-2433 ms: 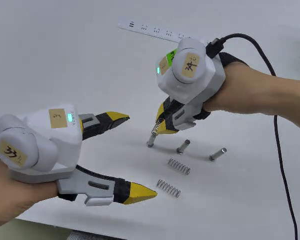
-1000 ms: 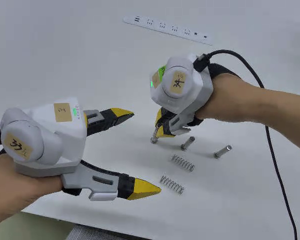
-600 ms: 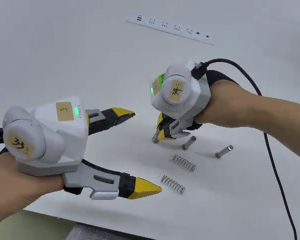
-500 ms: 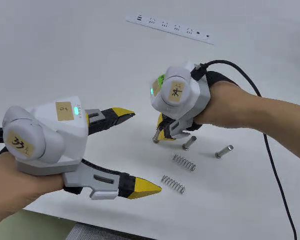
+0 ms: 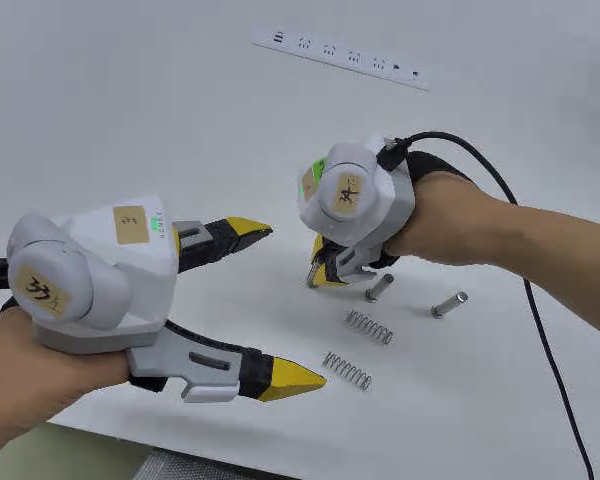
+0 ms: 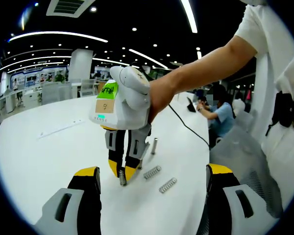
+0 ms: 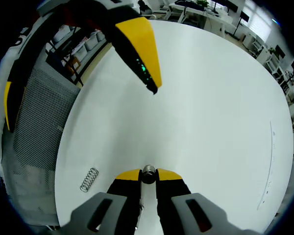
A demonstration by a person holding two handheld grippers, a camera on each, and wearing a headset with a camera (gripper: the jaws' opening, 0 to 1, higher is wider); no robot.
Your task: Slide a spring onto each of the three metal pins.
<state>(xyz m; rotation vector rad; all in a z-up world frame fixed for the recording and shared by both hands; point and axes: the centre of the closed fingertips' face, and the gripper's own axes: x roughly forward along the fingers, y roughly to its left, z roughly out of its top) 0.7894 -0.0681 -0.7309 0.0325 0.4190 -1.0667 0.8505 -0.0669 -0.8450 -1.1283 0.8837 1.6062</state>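
Observation:
My right gripper [image 5: 323, 275] is shut on a metal pin [image 5: 312, 277] with a spring coiled round it, its lower end on the white table [image 5: 130, 120]. From the right gripper view the pin's round end [image 7: 148, 174] sits pinched between the yellow tips. Two bare pins [image 5: 380, 287] [image 5: 448, 303] lie just right of it. Two loose springs [image 5: 368, 327] [image 5: 345, 370] lie nearer me. My left gripper [image 5: 292, 305] hangs open to the left, nothing in it. The left gripper view faces the right gripper [image 6: 122, 172], the held pin [image 6: 122, 177] and both springs [image 6: 152, 172] [image 6: 167, 184].
A white power strip [image 5: 340, 58] lies at the far side of the table. A black cable [image 5: 545, 340] runs from the right gripper past the pins toward the near edge. A mesh chair [image 7: 34, 122] stands beyond the table's edge. A seated person [image 6: 223, 115] is in the background.
The right gripper has sunk a little toward the table with the pin, whose top is now more hidden between the tips. The left gripper has stayed open in place.

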